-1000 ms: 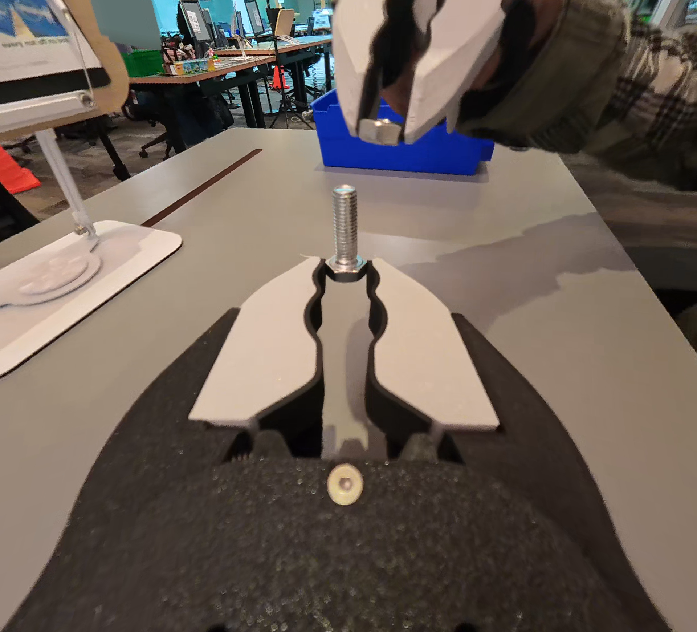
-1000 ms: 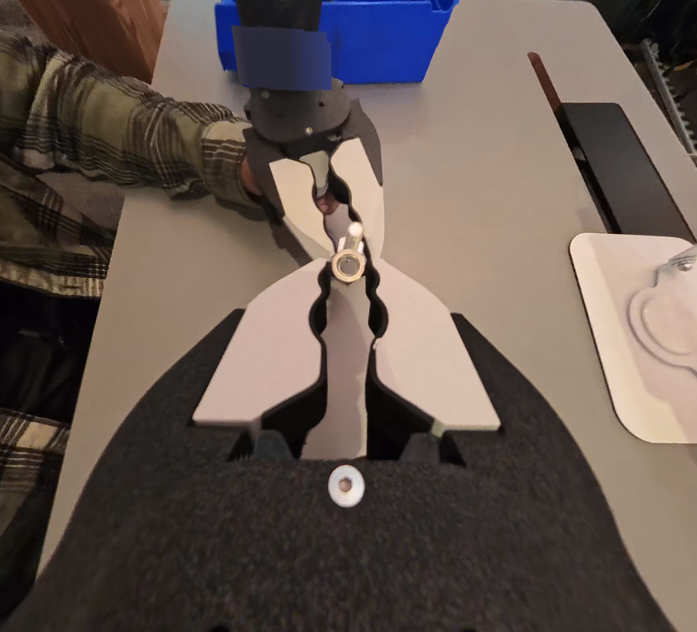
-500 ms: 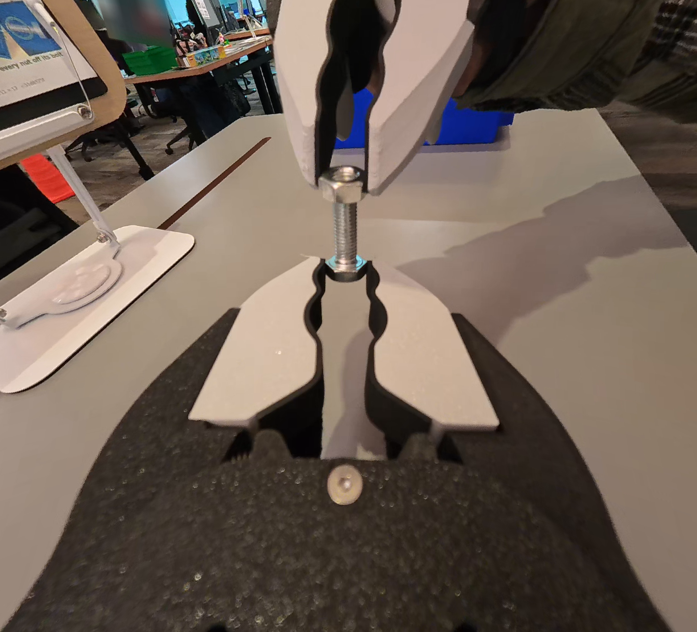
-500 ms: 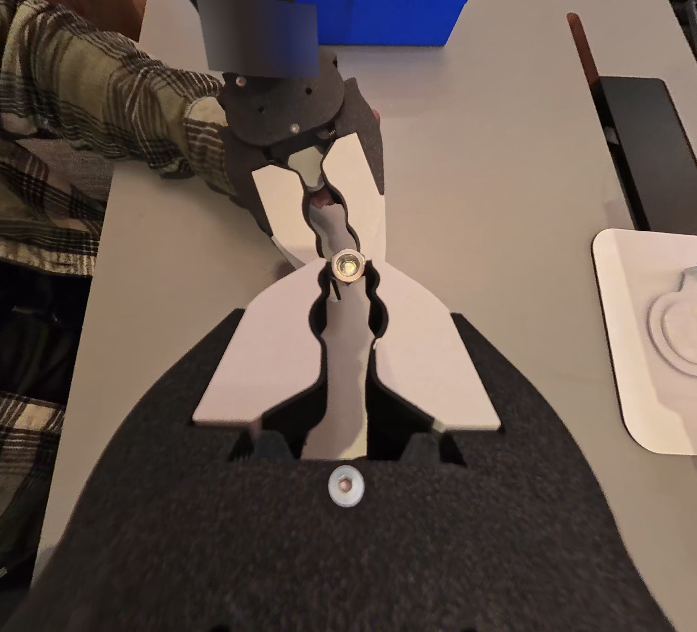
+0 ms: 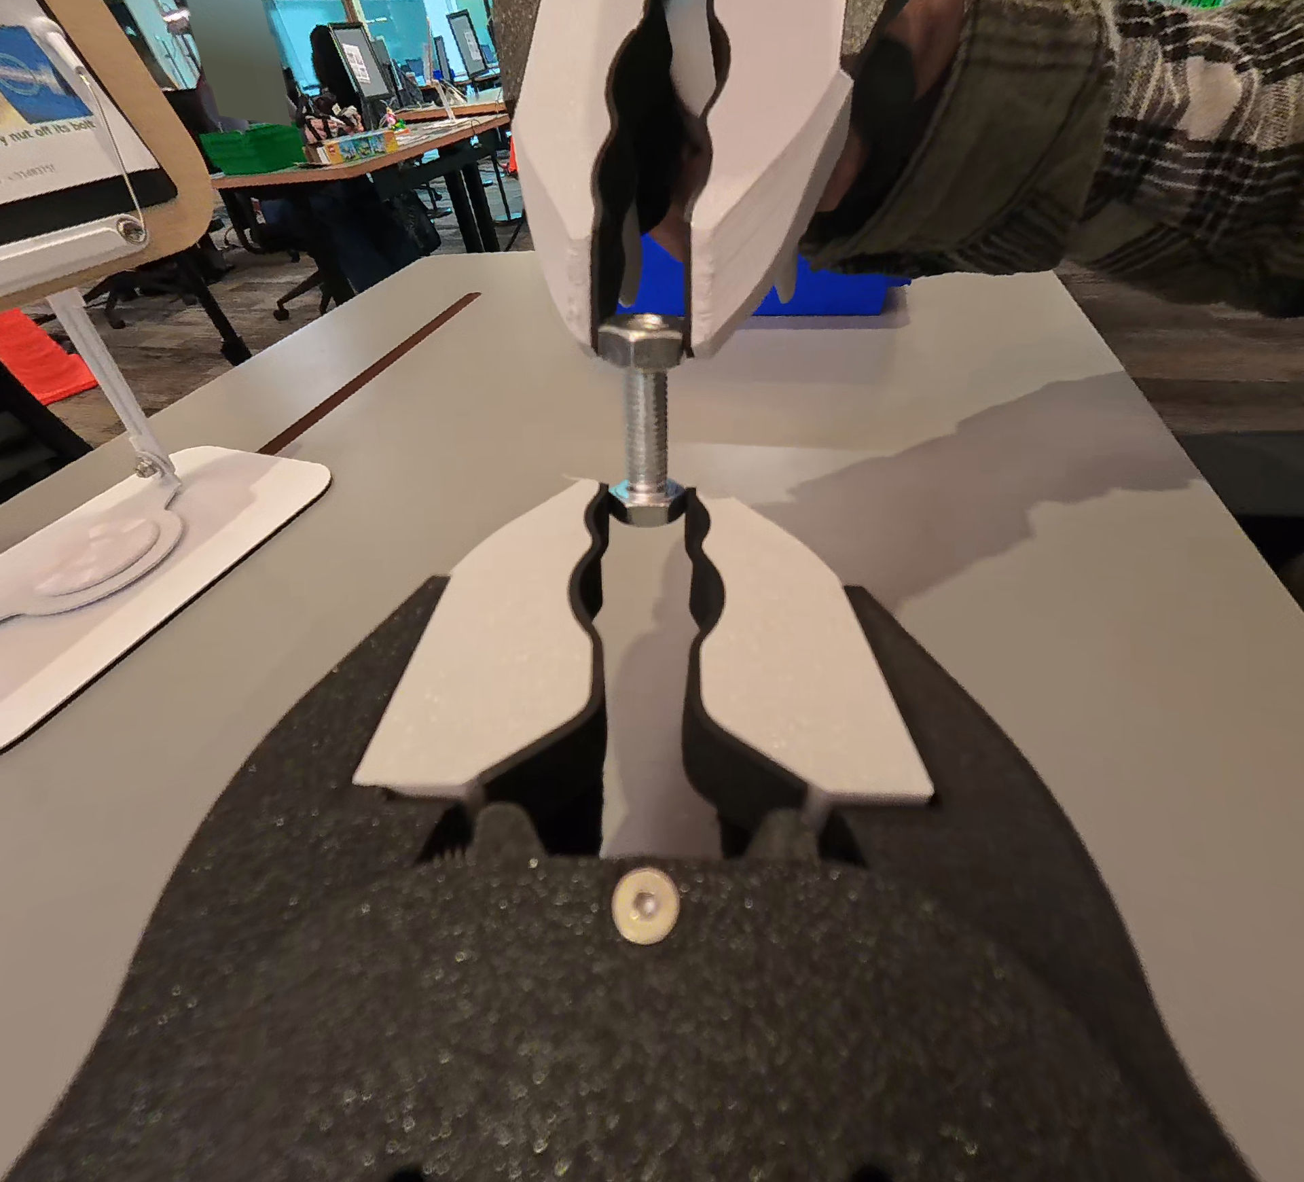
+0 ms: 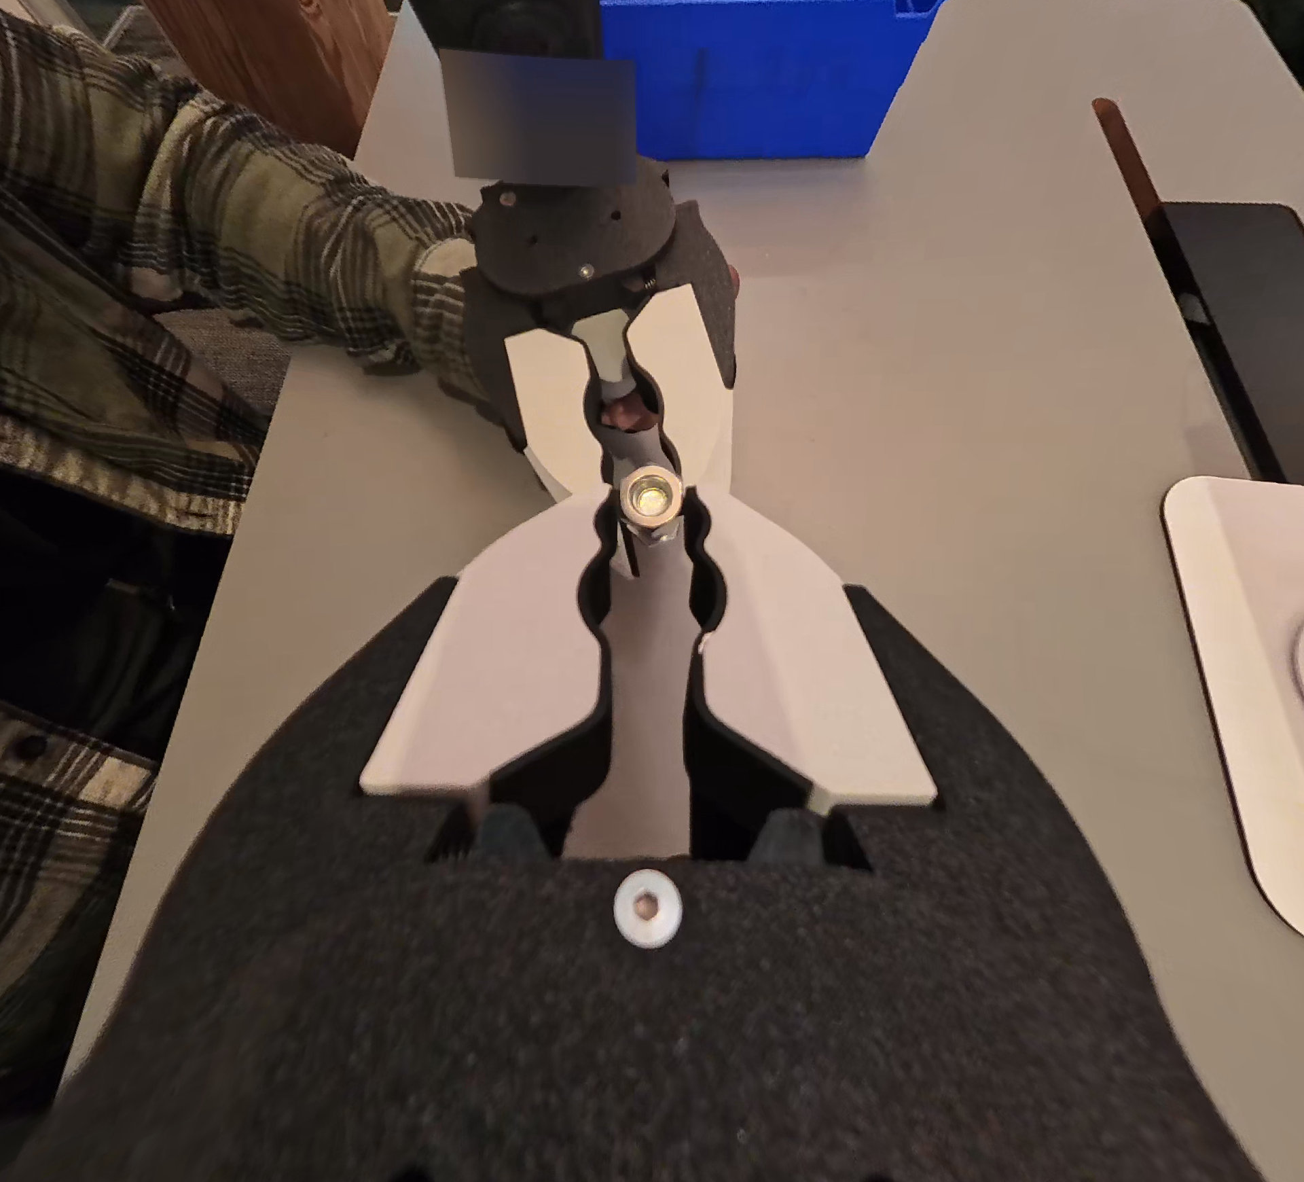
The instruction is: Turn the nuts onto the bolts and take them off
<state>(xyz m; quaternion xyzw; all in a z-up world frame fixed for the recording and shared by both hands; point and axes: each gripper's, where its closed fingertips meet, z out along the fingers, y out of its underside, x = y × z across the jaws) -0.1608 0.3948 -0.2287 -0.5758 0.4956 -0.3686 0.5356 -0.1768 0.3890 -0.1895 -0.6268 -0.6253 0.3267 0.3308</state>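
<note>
A silver bolt (image 5: 645, 428) stands upright on the grey table, thread up. My left gripper (image 5: 645, 508) is shut on the bolt's hex head at its base. My right gripper (image 5: 641, 343) comes down from above and is shut on a silver hex nut (image 5: 641, 349) that sits on the top end of the bolt. In the right wrist view I look straight down on the nut (image 6: 650, 501) held between my right gripper's tips (image 6: 650, 506), with the bolt end showing in its hole. The left gripper (image 6: 638, 477) lies beyond it, low on the table.
A blue bin (image 6: 762, 40) stands at the far end of the table. A white stand base (image 5: 134, 555) carrying a sign board is at the left of the left wrist view. A black slab (image 6: 1242, 315) lies by the table's right edge. A plaid sleeve (image 6: 212, 245) holds the left gripper. The tips of one gripper are about 4 cm away from the tips of the other.
My right gripper came down with the nut from above the bolt and set it on the bolt's top end. The left gripper kept hold of the bolt's head.
</note>
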